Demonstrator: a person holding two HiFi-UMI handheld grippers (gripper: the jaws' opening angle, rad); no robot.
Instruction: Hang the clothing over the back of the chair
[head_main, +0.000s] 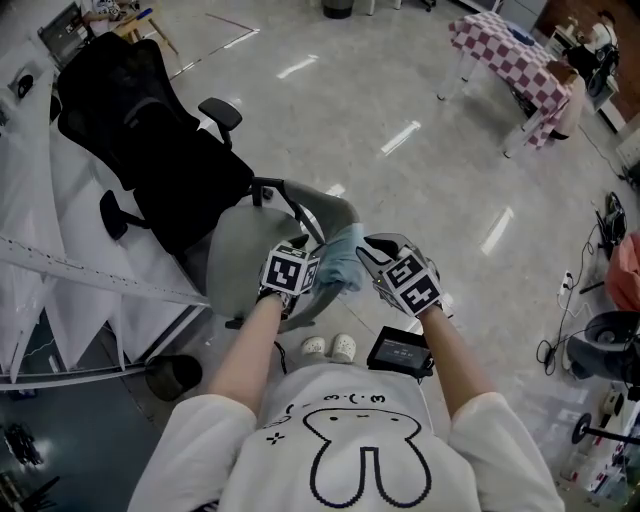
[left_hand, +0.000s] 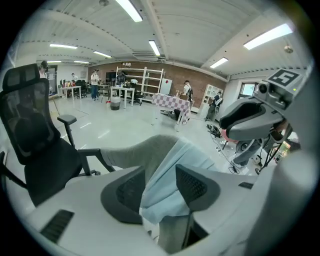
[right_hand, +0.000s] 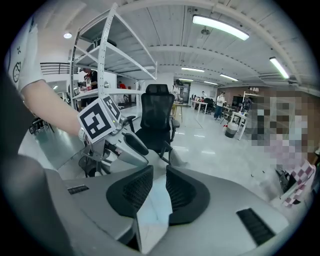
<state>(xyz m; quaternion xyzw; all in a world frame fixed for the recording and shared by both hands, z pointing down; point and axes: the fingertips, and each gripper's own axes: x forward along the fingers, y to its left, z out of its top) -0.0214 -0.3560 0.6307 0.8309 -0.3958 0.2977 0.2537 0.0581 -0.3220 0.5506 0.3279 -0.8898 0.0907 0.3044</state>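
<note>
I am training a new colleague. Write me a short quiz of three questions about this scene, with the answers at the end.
1. Left gripper or right gripper: whose jaws are closed on the clothing?
2. Fill in: the chair is ____ in colour.
3. True or false: the clothing already hangs over the chair's back.
Key: 1 right gripper; 2 black; 3 false.
</note>
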